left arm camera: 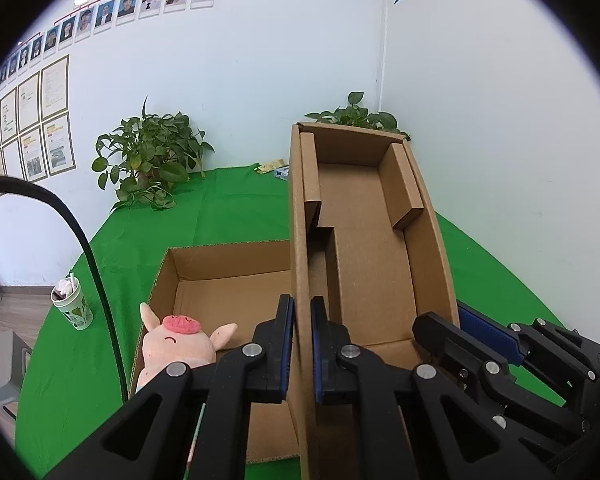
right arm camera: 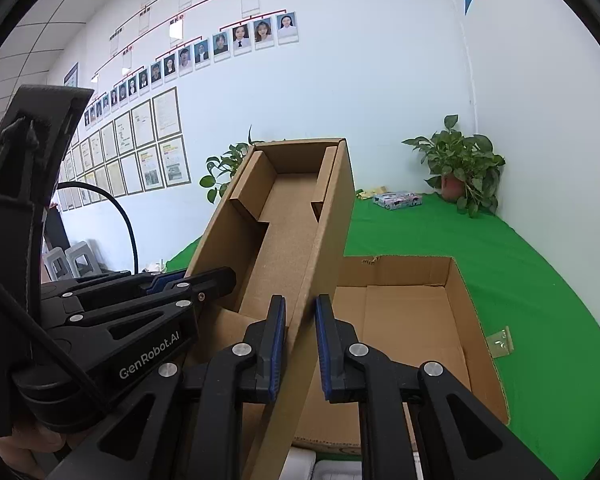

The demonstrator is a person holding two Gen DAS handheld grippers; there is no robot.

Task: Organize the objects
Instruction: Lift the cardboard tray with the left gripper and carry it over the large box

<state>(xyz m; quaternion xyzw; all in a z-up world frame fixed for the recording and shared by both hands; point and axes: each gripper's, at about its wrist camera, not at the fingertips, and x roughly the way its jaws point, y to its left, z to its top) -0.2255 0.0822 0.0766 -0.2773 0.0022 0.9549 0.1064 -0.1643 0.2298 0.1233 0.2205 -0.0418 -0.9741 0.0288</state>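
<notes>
A cardboard lid (left arm camera: 364,240) with folded side flaps is held tilted up over an open cardboard box (left arm camera: 220,276) on the green cloth. My left gripper (left arm camera: 302,344) is shut on the lid's left wall. My right gripper (right arm camera: 300,344) is shut on the lid's (right arm camera: 296,216) right wall; it also shows in the left wrist view (left arm camera: 460,332). A pink plush pig (left arm camera: 180,344) sits inside the box at its left near corner. In the right wrist view the box (right arm camera: 404,320) interior looks bare, and the left gripper (right arm camera: 188,284) shows at the lid's far wall.
Two potted plants (left arm camera: 152,156) (right arm camera: 460,168) stand at the back of the green table. A patterned flat packet (right arm camera: 396,199) lies near the back edge. A paper cup (left arm camera: 72,308) stands at the table's left edge. A small brass hinge (right arm camera: 500,342) lies right of the box.
</notes>
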